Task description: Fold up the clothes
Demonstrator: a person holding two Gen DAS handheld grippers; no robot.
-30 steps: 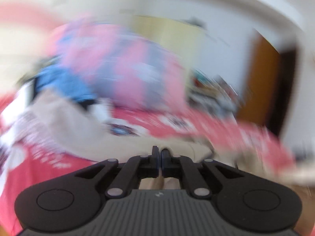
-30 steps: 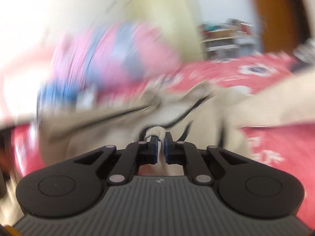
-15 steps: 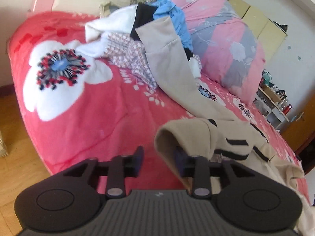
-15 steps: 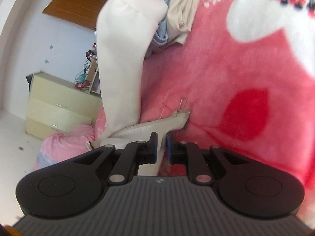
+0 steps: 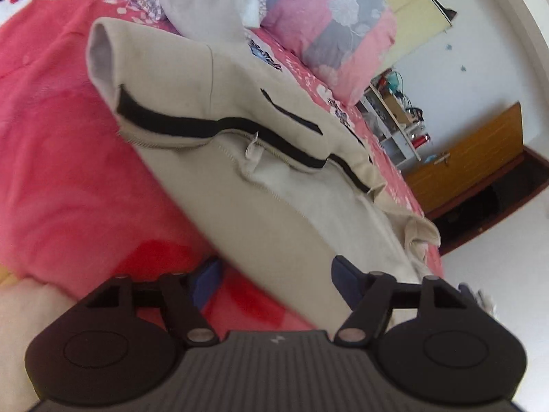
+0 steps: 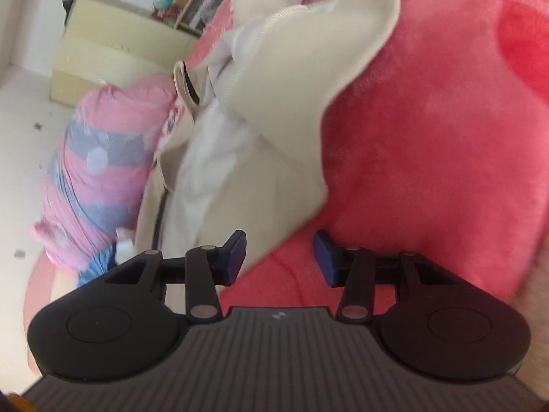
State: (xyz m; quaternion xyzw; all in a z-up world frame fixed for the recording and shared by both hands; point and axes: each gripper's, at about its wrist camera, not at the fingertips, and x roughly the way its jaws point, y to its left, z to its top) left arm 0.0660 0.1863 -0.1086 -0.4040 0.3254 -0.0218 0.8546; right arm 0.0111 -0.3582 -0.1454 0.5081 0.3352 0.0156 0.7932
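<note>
A pink-grey quilt bundle (image 5: 329,24) lies on the red floral blanket (image 5: 51,137).

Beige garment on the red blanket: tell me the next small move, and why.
Probably draw both grippers back clear of the beige garment. It lies spread on the red blanket, and the left gripper and right gripper are opening, pads off the cloth. Then pick the sleeve to fold in.

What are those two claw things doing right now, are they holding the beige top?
Left gripper: jaws opening, beige garment lies between them, not pinched.
Right gripper: jaws opening, the garment's edge between them, nothing held.
</note>
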